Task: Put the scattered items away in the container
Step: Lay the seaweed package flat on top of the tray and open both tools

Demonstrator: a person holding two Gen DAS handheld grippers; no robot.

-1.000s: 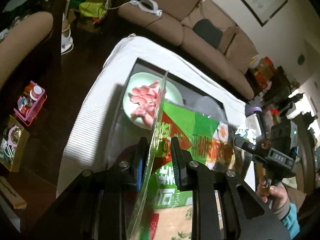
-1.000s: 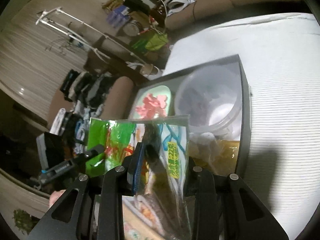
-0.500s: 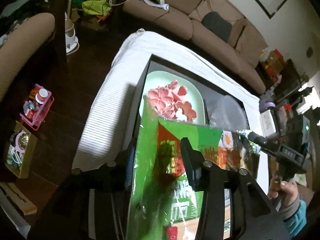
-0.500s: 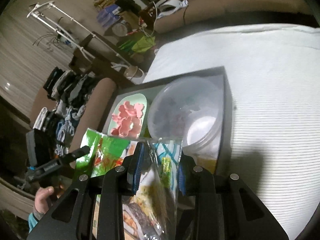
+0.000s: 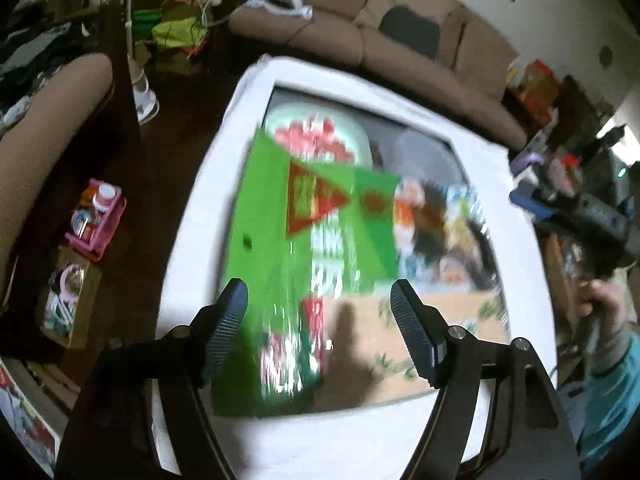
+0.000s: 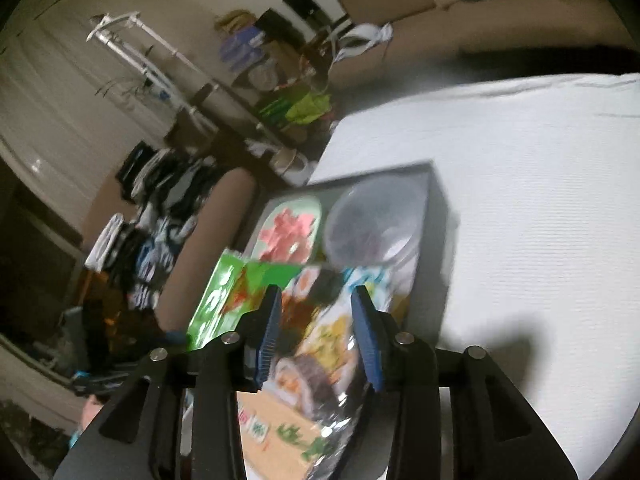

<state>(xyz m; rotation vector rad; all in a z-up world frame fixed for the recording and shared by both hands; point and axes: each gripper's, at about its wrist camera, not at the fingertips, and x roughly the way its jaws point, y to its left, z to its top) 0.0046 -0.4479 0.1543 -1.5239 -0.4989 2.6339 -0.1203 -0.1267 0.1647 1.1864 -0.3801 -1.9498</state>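
The left gripper [image 5: 318, 300] has let go; the green packet [image 5: 288, 240] lies in the black box [image 6: 434, 200]. The right gripper [image 6: 316, 316] also gapes above it.

Both wrist views close above, angled down, sharing blurred, seemingly black tray [image 5: 276, 96] [image 6: 436, 200]

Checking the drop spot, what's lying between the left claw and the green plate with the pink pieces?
In the left wrist view, the green snack bag fills the stretch from the left claw to the green plate, overlapping the plate's near edge.
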